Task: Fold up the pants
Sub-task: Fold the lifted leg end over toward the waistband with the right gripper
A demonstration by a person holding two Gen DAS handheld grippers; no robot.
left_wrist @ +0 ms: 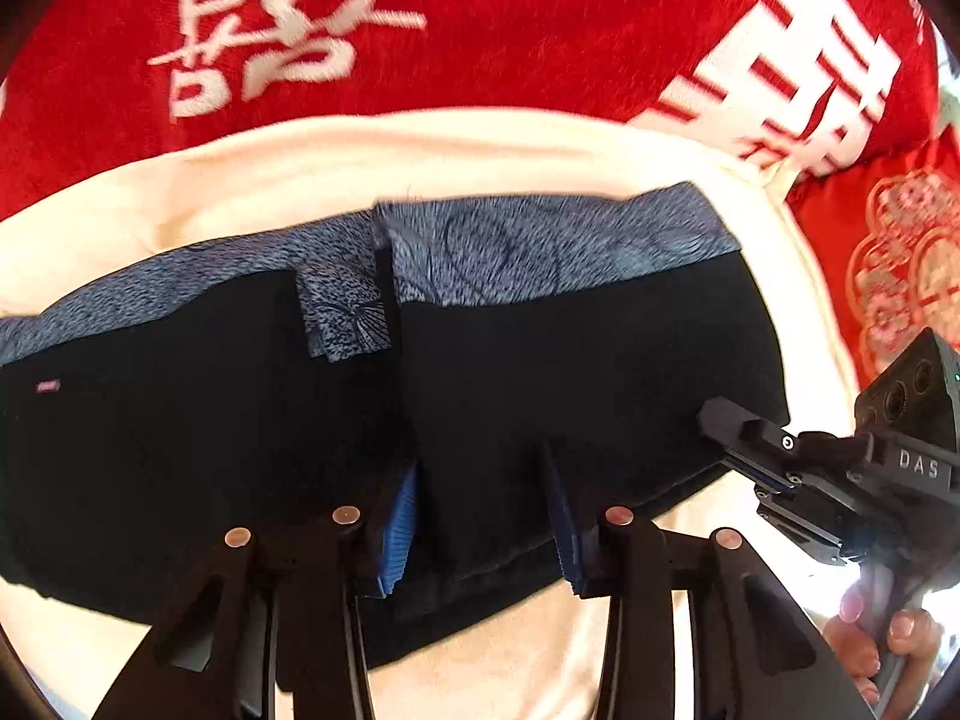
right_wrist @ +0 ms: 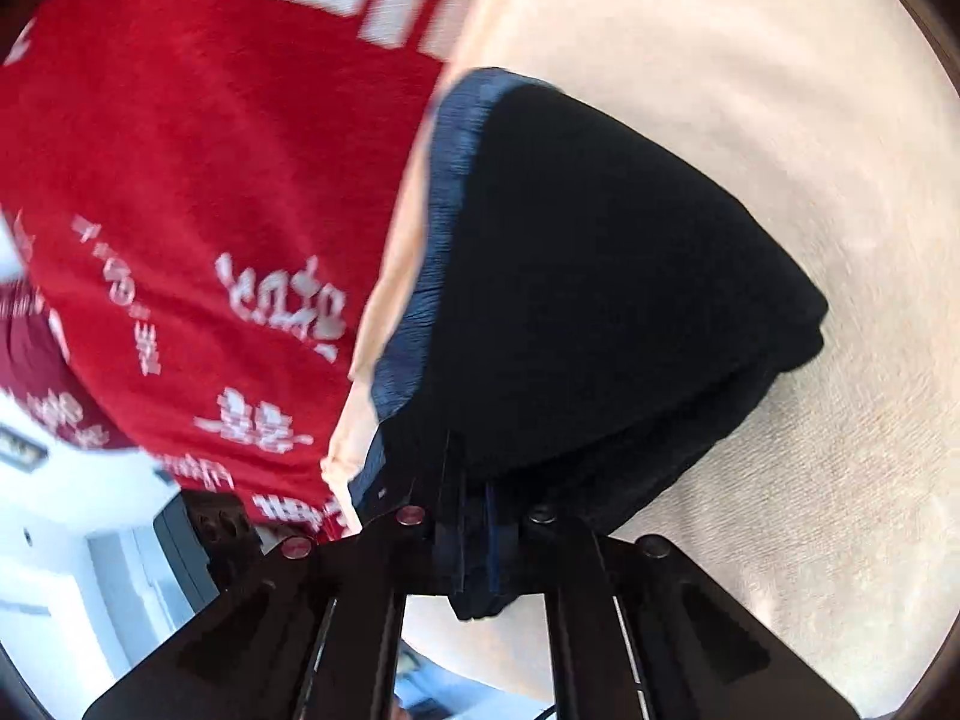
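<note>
Pants (left_wrist: 540, 372) lying on cream cloth (left_wrist: 480, 150), dead centre. Left gripper (left_wrist: 486, 516) wide over the 6 o'clock edge; right gripper (right_wrist: 474, 540) pinching the corner. Could slip out and undo the fold, probably.

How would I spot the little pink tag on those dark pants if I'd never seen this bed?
Start at the red blanket with white characters; below it lies a cream sheet carrying the black pants with a blue-grey patterned band. Follow the black cloth to its far left: the pink tag is the only bright speck on otherwise plain black fabric.
</note>
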